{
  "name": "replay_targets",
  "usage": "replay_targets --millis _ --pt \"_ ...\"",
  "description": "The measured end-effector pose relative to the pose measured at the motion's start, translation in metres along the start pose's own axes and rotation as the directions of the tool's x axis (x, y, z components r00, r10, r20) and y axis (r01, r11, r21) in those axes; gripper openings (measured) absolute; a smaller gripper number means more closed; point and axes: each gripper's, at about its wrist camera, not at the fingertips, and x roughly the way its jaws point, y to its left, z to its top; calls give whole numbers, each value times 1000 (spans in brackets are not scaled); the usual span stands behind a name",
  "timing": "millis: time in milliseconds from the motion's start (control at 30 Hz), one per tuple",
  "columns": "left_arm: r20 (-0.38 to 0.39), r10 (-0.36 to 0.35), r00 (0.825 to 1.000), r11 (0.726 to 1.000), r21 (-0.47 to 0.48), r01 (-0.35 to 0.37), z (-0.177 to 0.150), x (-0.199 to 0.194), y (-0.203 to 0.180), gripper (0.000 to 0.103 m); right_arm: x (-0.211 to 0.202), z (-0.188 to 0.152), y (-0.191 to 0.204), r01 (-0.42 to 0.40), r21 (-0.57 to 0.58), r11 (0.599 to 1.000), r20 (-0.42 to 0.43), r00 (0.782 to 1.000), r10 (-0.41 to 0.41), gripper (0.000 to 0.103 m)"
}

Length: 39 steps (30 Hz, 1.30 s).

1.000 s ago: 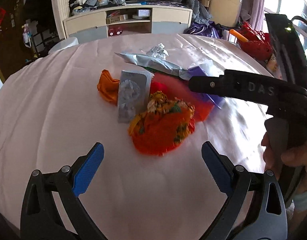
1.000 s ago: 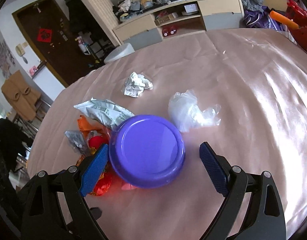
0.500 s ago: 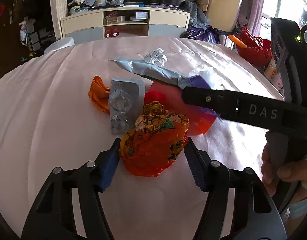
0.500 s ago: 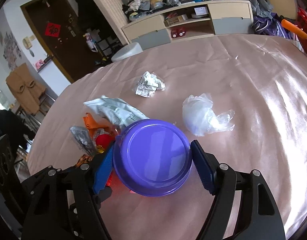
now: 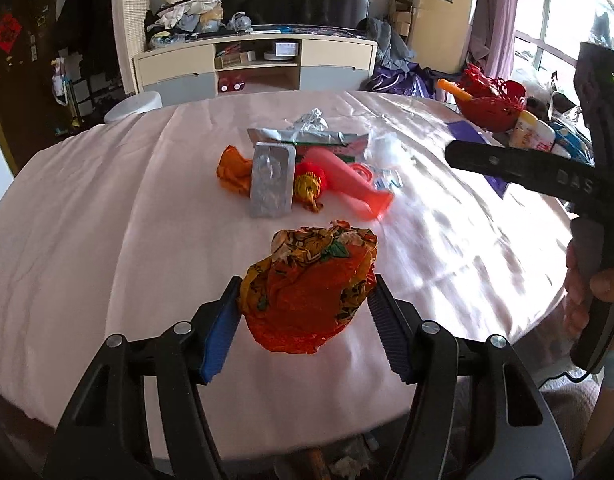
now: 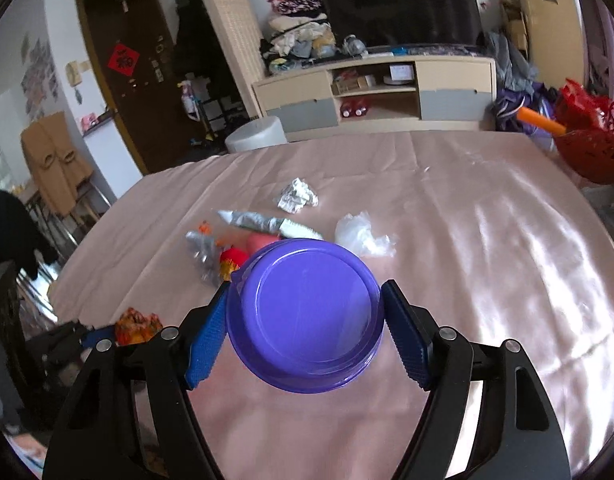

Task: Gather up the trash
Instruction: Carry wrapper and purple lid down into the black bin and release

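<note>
My left gripper is shut on a crumpled orange printed wrapper and holds it near the table's front edge. My right gripper is shut on an upside-down purple plastic bowl, lifted above the pink tablecloth. The rest of the trash lies mid-table: a silver blister pack, an orange wrapper, a red ornament, a pink plastic piece, a silver foil bag, a crumpled foil ball and a clear plastic bag.
A red basket and bottles stand at the table's right edge. A white stool stands beyond the far edge. A TV cabinet lines the back wall.
My left gripper closed on the orange printed wrapper and pulled it back from the pile. My right gripper closed on the purple bowl and lifted it off the trash.
</note>
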Motion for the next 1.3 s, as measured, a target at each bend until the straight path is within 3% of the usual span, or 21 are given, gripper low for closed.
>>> replay_targets --millis 500,900,1033,1300 --pt "11 17 1000 999 -45 -16 -73 -67 -7 60 -91 -67 34 -44 -61 997 56 997 47 75" --pt "-80 6 997 996 -87 -13 -144 -69 -19 60 -69 -138 57 -124 -69 990 -101 988 117 75" --pt "-111 -28 993 992 -126 14 -164 -60 -21 61 -59 -159 56 -111 -56 992 -149 984 101 75" --pt "-166 -16 986 992 -122 -4 -188 -44 -28 61 -42 -201 43 -80 -34 996 -234 970 70 75"
